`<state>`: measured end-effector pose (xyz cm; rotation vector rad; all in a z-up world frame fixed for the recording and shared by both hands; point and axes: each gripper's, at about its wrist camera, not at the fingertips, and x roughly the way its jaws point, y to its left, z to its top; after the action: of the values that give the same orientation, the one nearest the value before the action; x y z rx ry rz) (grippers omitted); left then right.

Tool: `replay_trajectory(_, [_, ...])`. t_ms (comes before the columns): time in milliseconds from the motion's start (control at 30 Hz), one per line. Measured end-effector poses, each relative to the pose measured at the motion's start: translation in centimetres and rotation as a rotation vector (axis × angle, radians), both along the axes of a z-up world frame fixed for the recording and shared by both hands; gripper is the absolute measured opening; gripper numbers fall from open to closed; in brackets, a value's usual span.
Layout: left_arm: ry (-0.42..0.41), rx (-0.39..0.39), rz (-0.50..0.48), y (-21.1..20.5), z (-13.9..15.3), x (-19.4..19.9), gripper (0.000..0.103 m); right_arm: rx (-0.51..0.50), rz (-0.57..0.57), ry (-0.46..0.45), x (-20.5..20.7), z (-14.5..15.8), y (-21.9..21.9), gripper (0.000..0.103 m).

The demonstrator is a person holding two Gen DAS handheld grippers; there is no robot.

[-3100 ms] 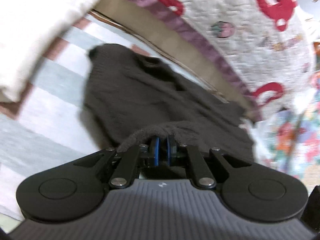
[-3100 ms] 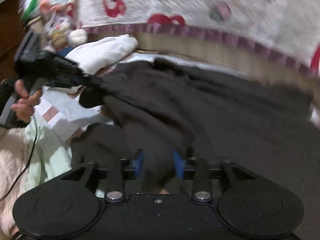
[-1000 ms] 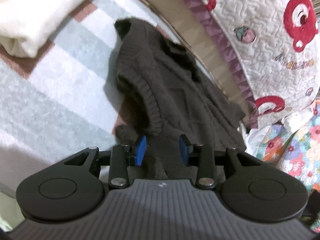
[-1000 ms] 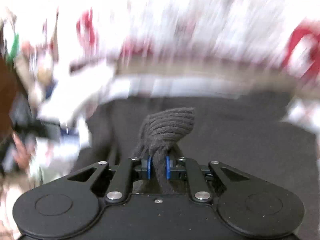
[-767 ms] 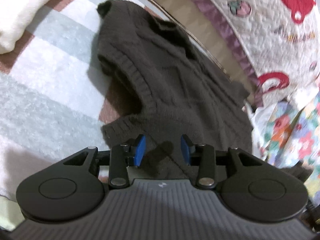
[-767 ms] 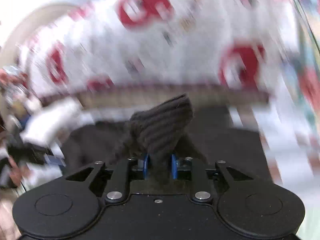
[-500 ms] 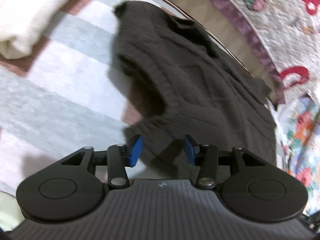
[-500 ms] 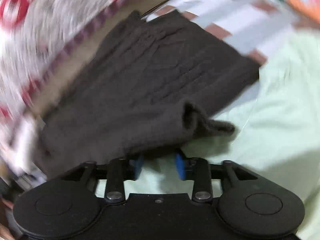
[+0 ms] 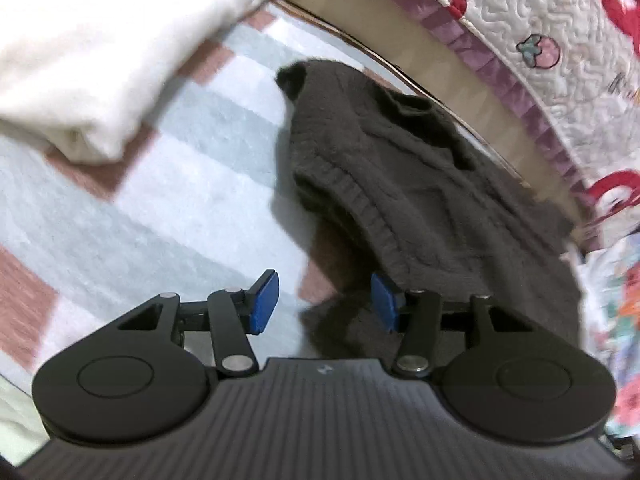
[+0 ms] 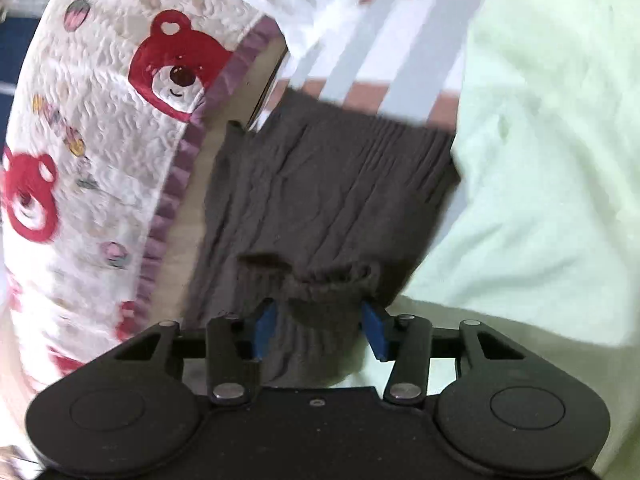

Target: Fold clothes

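Observation:
A dark brown knit sweater (image 9: 432,200) lies folded on the striped bed sheet (image 9: 152,208). My left gripper (image 9: 324,300) is open and empty, just above the sweater's near left edge. In the right wrist view the same sweater (image 10: 320,192) lies flat, with a ribbed cuff bunched between the open fingers of my right gripper (image 10: 318,328). The jaws stand wide apart and do not pinch the cloth.
A folded cream garment (image 9: 100,52) lies at the upper left. A quilted bear-print cover (image 9: 560,32) runs along the far side, also in the right wrist view (image 10: 100,140). A pale green blanket (image 10: 540,180) lies right of the sweater. Floral fabric (image 9: 624,320) is at the right.
My right gripper carried the sleeve across the sweater, lowered it and opened. My left gripper let go of the sweater earlier, opened wider and shifted slightly left.

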<state>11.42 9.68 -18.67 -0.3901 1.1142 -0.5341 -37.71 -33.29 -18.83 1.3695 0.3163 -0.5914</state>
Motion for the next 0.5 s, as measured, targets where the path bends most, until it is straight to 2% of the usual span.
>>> replay_trajectory(67, [0.044, -0.049, -0.011, 0.0, -0.5, 0.1, 0.050, -0.021, 0.004, -0.008, 0.5, 0.4, 0.1, 0.053])
replay_trajectory(100, [0.047, -0.045, -0.021, -0.3, -0.7, 0.0, 0.051, -0.043, -0.006, -0.023, 0.6, 0.8, 0.0, 0.053])
replay_trajectory(200, [-0.014, 0.009, -0.096, -1.9, -0.2, -0.7, 0.053, -0.124, -0.022, -0.062, 0.9, 2.3, -0.3, 0.056])
replay_trajectory(233, [-0.043, 0.008, -0.133, -2.5, 0.1, -1.1, 0.053, -0.196, 0.017, -0.056, 1.4, 3.5, -0.1, 0.056])
replay_trajectory(300, [-0.099, 0.034, -0.209, -4.0, 0.6, -1.8, 0.056, -0.420, 0.195, -0.002, 3.9, 6.6, 1.6, 0.056])
replay_trajectory(367, [-0.175, 0.139, -0.248, -5.5, 0.9, -2.8, 0.063, -0.676, 0.444, 0.116, 8.0, 9.6, 4.8, 0.056])
replay_trajectory(433, [-0.210, 0.216, -0.265, -6.5, 0.9, -3.2, 0.065, -0.784, 0.656, 0.209, 12.5, 10.3, 7.7, 0.055])
replay_trajectory(500, [-0.184, 0.197, -0.233, -6.2, 0.5, -3.0, 0.069, -0.837, 0.828, 0.257, 17.0, 10.0, 10.2, 0.055])
